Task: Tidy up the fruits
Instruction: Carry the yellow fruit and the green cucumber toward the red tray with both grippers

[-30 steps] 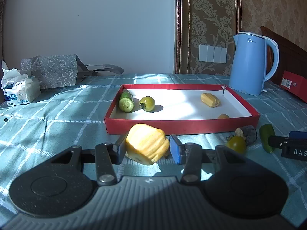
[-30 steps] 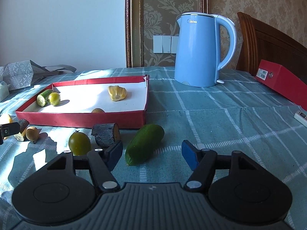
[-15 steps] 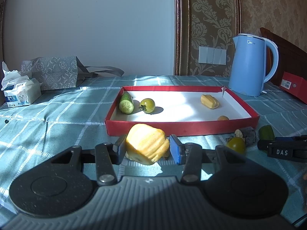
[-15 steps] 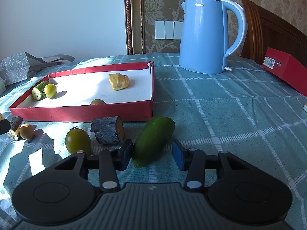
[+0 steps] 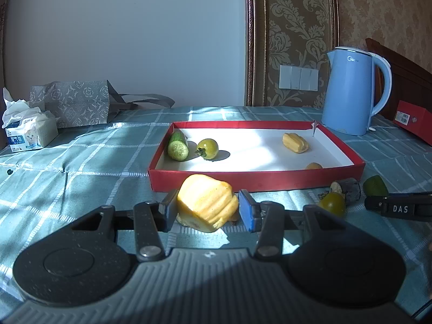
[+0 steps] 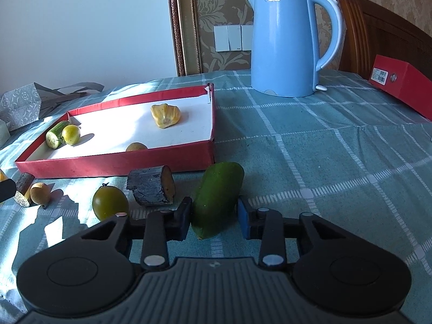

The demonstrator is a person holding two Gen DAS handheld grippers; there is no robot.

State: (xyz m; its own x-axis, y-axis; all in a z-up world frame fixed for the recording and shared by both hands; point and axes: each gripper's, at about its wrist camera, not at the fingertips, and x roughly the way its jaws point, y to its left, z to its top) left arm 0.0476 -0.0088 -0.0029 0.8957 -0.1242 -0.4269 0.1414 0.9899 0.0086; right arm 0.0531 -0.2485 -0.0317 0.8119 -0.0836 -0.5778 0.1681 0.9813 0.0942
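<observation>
My left gripper (image 5: 206, 210) is shut on a yellow ridged fruit piece (image 5: 206, 205), held just in front of the red tray (image 5: 256, 182). The tray holds a cucumber piece (image 5: 177, 149), a green tomato (image 5: 208, 148), a yellow piece (image 5: 295, 142) and a small brown fruit (image 5: 313, 165). My right gripper (image 6: 214, 218) is shut on a dark green cucumber (image 6: 217, 197) on the cloth, right of the tray (image 6: 121, 160). A green tomato (image 6: 109, 202) and a dark log-like piece (image 6: 151, 185) lie to its left.
A blue kettle (image 6: 286, 43) stands behind the tray's right end. A red box (image 6: 399, 86) lies at the far right. A tissue pack (image 5: 28, 132) and grey bag (image 5: 73, 102) sit at back left. Small pieces (image 6: 32, 191) lie at the left.
My right gripper moved forward around the dark green cucumber and closed on it. My left gripper kept its hold on the yellow piece and barely moved.
</observation>
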